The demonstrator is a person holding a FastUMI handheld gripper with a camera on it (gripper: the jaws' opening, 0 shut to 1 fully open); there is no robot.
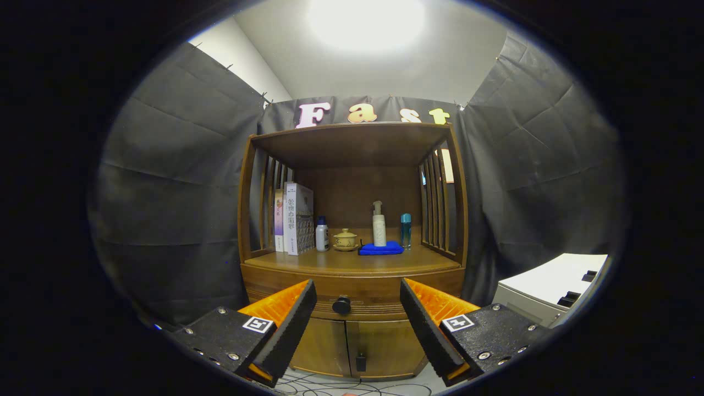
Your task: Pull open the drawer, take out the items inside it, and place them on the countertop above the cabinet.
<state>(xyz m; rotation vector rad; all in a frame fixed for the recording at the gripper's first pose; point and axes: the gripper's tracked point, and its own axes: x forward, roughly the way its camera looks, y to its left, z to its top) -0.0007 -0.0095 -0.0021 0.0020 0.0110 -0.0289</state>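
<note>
A brown wooden cabinet stands ahead of me. Its drawer [379, 294] is closed, with a round black knob [341, 305] on its front. My gripper [357, 301] is open, and the knob sits between the two fingertips, some way beyond them. Above the drawer is the wooden countertop [308, 261]. The inside of the drawer is hidden.
On the countertop stand books [294, 219], a white bottle [322, 234], a small lidded yellow pot [345, 240], a pump bottle [379, 224] on a blue cloth [381, 248], and a blue bottle [406, 230]. Two lower doors [352, 346] are below. A white unit [550, 289] stands to the right; cables lie on the floor.
</note>
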